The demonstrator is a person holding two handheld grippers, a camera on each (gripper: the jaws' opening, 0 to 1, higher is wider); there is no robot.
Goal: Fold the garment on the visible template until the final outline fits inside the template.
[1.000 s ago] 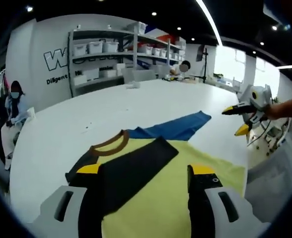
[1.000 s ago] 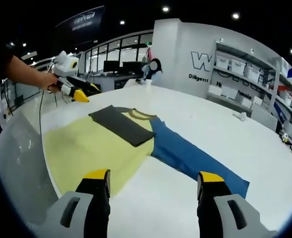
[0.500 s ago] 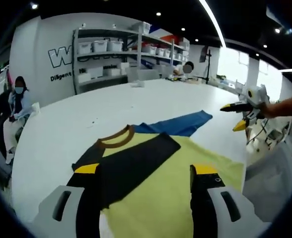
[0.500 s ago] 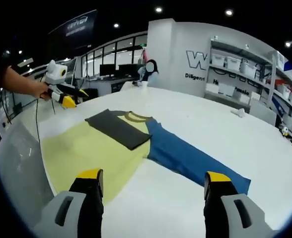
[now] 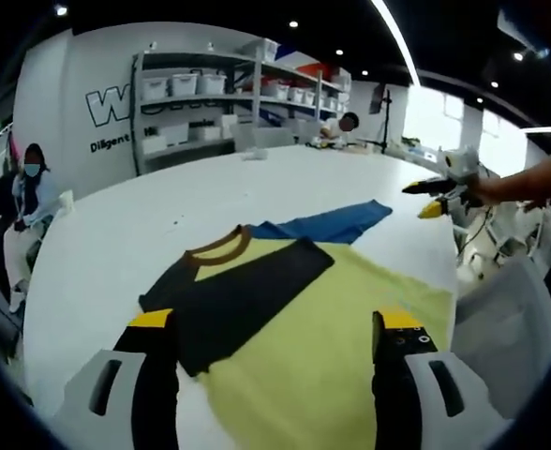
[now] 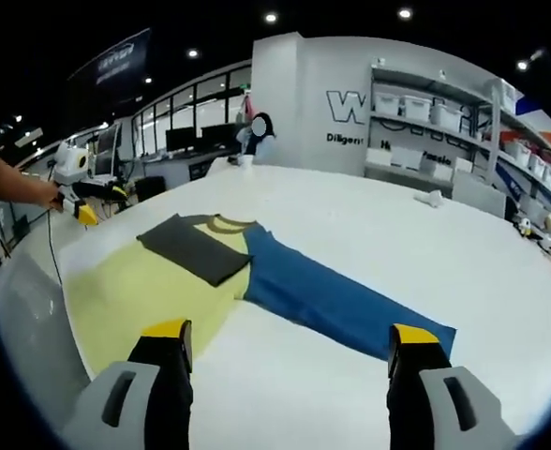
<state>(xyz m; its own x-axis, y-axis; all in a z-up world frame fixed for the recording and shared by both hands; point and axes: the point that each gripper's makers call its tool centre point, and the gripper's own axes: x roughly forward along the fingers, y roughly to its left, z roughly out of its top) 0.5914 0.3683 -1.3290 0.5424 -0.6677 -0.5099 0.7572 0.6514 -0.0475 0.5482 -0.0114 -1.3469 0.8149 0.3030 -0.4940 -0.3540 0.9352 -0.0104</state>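
- Yellow cloth makes up most of the garment (image 5: 322, 328), which lies flat on the white bench (image 5: 144, 234) with its brown-trimmed collar (image 5: 217, 246) pointing away from your left claw (image 5: 274, 323).
- One black sleeve (image 5: 247, 300) is folded across the yellow body; that looks like the only fold made so far, so you are early in the task.
- Blue fabric (image 6: 336, 300) runs out in a long strip from under the garment's far side. Whether it is the template or part of the garment cannot be settled from these views.
- The yellow body spreads wide and unfolded, so the remaining folds that would bring the outline inside the template are all yet to do, as far as can be judged.
- Your left claw hangs above the near hem with its jaws wide apart, holding nothing.
- Your right claw (image 6: 290, 337) sits off the blue strip's side, over bare bench, jaws equally spread and empty; in the left gripper view it shows held up at the bench's far edge (image 5: 432, 195).
- Count: one garment, one folded sleeve, one blue strip, two claws.
- Seated people at the room's edge number at least two: one by the wall (image 5: 27, 192) and one at the far end of the bench (image 5: 336, 127).
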